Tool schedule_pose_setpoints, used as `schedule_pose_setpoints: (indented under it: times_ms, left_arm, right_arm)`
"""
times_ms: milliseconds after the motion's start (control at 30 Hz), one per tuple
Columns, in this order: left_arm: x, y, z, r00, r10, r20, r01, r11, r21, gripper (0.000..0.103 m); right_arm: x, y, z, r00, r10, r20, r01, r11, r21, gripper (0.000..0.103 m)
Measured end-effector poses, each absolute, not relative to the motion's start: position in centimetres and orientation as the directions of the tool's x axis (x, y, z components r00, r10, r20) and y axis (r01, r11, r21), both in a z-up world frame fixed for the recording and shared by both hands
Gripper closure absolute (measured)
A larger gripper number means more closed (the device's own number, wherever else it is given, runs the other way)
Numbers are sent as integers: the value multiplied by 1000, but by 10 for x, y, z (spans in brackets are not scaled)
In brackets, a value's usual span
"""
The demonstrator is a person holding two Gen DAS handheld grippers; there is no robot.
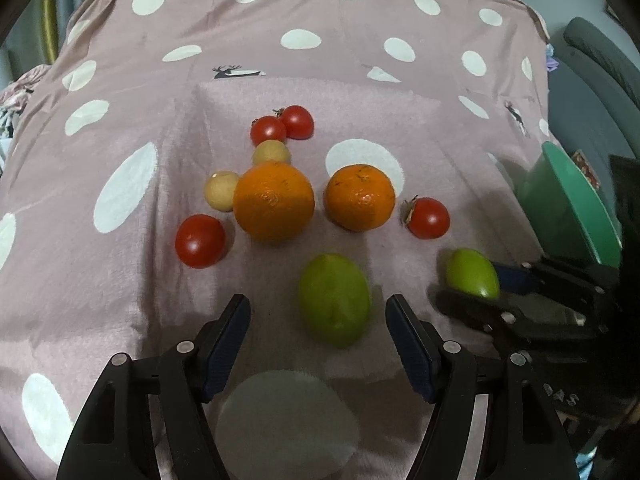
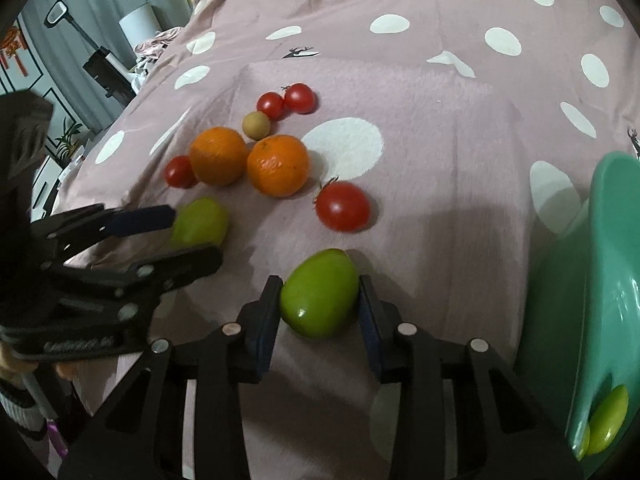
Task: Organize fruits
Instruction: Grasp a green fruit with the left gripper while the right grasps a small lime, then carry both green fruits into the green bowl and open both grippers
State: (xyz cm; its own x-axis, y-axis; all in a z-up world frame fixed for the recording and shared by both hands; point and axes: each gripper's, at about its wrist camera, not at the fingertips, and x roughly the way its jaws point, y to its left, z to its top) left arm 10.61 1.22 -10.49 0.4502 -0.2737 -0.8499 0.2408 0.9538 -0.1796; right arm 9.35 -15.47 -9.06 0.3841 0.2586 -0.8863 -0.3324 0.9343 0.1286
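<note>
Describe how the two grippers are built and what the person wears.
Both the left gripper and right gripper are black plastic scissor-style frames with silver round rivets and dark blue ribbed pads. A striped knit cuff shows at the left hand.

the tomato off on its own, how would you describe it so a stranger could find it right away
Start from the green tub at the right edge of the spotted pink cloth, then look toward the two oranges: the nearer is the right-hand orange. The lone tomato lies on the cloth between tub and that orange. Unlike the other tomatoes, it touches no fruit.
</note>
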Motion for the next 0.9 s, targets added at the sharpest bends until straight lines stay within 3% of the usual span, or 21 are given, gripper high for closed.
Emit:
schedule_pose_setpoints:
  times_ms: [67,333,400,900]
  left_arm:
    - [107,11,-106,455,-261,-851,231,958,-170,32]
    - [109,3,-108,464,-217,-859,238,965,-115,52]
    - [109,2,-108,468,-212,-858,245,964,-104,66]
    - [101,20,-93,467,-284,-837,230,953,-195,67]
  right_arm:
    - [91,-155,-91,379,271,-885,-340,930,139,65]
    - [90,-155,-91,373,302,-877,-355,920,166,65]
    - [90,-155,-91,373,305,-876,-356,919,168,65]
    - [87,-155,-90,369,333,-868,-364,911,194,65]
